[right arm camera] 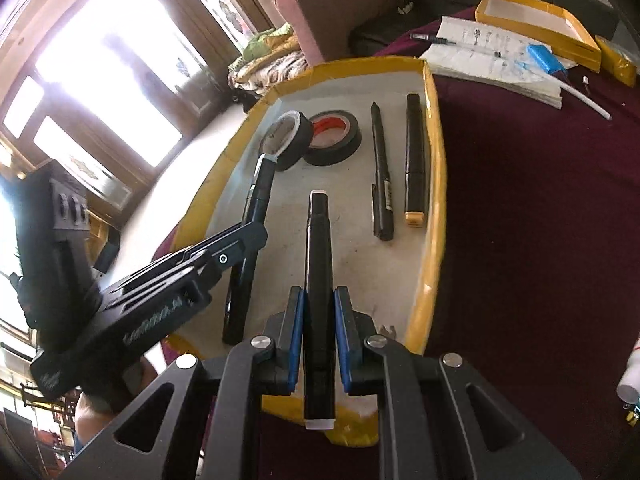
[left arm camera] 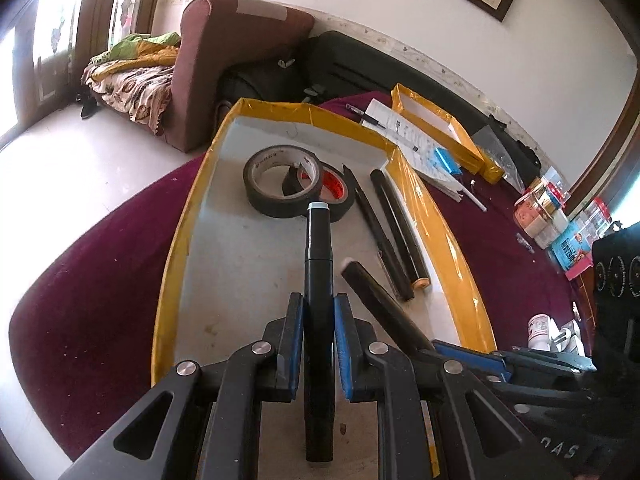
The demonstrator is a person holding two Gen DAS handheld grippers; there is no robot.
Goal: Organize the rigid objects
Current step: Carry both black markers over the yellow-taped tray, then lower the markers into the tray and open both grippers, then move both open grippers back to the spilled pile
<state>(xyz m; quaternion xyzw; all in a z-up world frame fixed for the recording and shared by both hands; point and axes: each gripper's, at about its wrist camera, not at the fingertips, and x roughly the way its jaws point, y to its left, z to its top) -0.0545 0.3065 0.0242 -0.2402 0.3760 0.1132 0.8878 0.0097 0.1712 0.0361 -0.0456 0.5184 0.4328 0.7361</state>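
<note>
A shallow yellow-rimmed tray (left arm camera: 176, 240) (right arm camera: 434, 184) lies on a maroon cloth. My left gripper (left arm camera: 319, 312) is shut on a black marker with a pale blue end (left arm camera: 319, 248), held over the tray; both show in the right wrist view, the gripper (right arm camera: 252, 240) and the marker (right arm camera: 256, 196). My right gripper (right arm camera: 319, 304) is shut on a black marker with a white end (right arm camera: 319, 248), also over the tray; that marker shows in the left wrist view (left arm camera: 376, 300). In the tray lie two black tape rolls (left arm camera: 280, 180) (right arm camera: 334, 136), a black pen (right arm camera: 380, 176) and an orange-capped marker (right arm camera: 415, 160).
Beyond the tray lie papers (right arm camera: 492, 56), a pen (right arm camera: 432, 38), a blue object (right arm camera: 546, 58) and a second yellow box (right arm camera: 536, 20). Jars and small packets (left arm camera: 548, 212) sit at the cloth's right edge. A brown sofa (left arm camera: 224, 52) stands behind.
</note>
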